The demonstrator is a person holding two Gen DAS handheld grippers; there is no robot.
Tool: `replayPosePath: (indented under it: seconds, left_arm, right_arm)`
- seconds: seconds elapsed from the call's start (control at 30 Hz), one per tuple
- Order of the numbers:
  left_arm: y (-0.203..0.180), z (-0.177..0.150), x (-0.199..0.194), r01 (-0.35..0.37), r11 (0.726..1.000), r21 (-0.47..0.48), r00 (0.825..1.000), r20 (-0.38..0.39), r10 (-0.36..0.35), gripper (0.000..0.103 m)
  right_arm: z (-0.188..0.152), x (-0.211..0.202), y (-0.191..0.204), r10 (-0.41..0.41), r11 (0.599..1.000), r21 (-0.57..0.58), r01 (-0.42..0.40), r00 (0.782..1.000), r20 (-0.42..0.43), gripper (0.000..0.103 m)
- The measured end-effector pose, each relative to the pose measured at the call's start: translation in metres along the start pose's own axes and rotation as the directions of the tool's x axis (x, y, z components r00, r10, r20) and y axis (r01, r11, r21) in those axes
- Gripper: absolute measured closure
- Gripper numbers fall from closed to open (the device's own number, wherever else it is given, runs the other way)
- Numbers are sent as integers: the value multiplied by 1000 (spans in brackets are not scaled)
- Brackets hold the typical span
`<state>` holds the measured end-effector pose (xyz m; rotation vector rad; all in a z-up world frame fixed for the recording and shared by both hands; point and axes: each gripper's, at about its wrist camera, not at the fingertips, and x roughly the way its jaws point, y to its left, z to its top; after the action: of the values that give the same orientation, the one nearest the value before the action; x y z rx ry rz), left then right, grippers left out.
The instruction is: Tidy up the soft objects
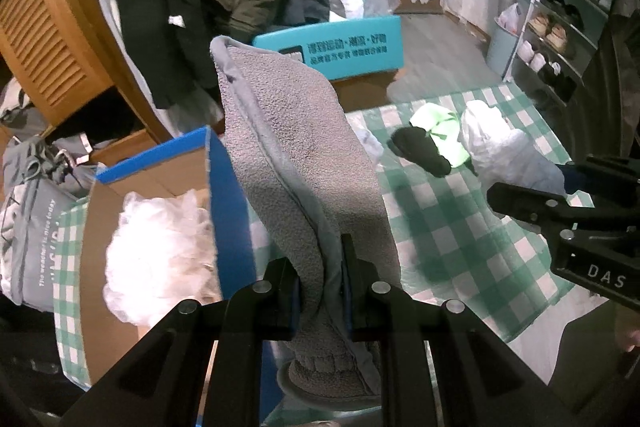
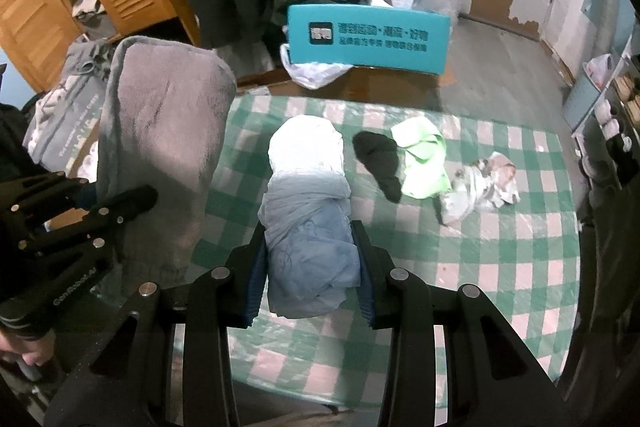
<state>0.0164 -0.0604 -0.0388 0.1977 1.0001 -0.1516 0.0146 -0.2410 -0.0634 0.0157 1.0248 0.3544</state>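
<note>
Gray fuzzy towel [image 1: 304,163] pinched tight in left gripper [image 1: 320,291], hanging up off the checked table [image 1: 460,235], prob. so it clears the cardboard box [image 1: 160,163] w/ white fluff [image 1: 160,247] just beside. Pale blue cloth bundle [image 2: 308,211] squeezed in right gripper [image 2: 310,267], jaws part-way in, snug on both sides. Still lying on the table, near but apart: black sock [image 2: 380,163], green cloth [image 2: 424,159], patterned cloth [image 2: 480,187]. Looks like both held things go to the box next, others after.
</note>
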Motion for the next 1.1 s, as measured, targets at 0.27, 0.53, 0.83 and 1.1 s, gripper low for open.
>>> replayPosePath:
  seconds: [0.27,0.53,0.83,1.1]
  left_arm:
    - [26,-3,-14,-22,999,-34,999,26,23,87]
    - [57,-6,-28,-34,996,-84,998,49,38,87]
    - [93,-12,-38,-67,989,-129,995,61,76,87]
    - [135,-22,-40,-116,978,-175,991,46,126,87]
  right_arm:
    - [17,0,26,33,999,-29,-32,999,22,66]
    - [33,-1,51,60,997,-58,-57,997,42,66]
    - [50,7,88,98,990,-104,-93,994,43,66]
    - [63,15,121,130,982,-139,-124,991,36,66]
